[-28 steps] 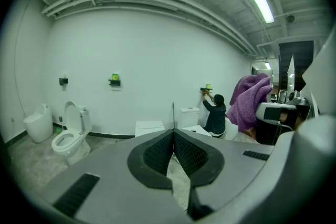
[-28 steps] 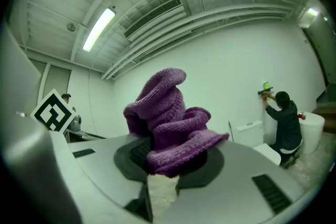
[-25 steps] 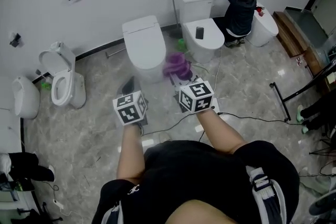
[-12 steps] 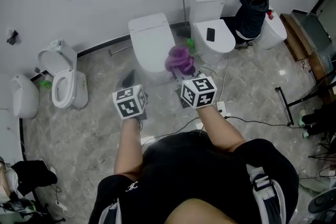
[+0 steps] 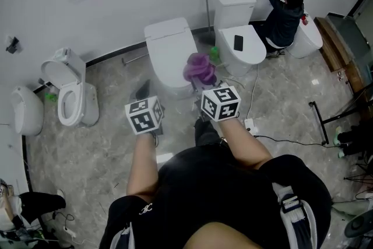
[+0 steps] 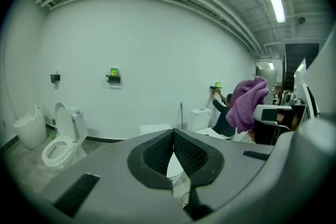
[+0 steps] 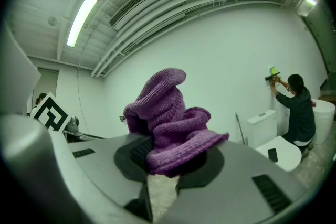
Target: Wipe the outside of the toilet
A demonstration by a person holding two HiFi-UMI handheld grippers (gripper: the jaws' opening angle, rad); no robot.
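Jaws of right tool (image 7: 157,162) clamped on purple cloth (image 7: 168,118). Jaws of left tool (image 6: 172,152) together, nothing between them. The closed-lid toilet (image 5: 170,49) stands ahead on the floor, long axis running toward the wall. The cloth sits at the toilet's front right corner; contact not discernible. Judged: right tool nearer, and it reaches forward-left.

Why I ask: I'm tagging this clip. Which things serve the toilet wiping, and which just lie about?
For the job: purple cloth, held in the right gripper; closed toilet straight ahead.
Lying about: open-lid toilet, phone on the next toilet, floor cable, wall-leaning pole.
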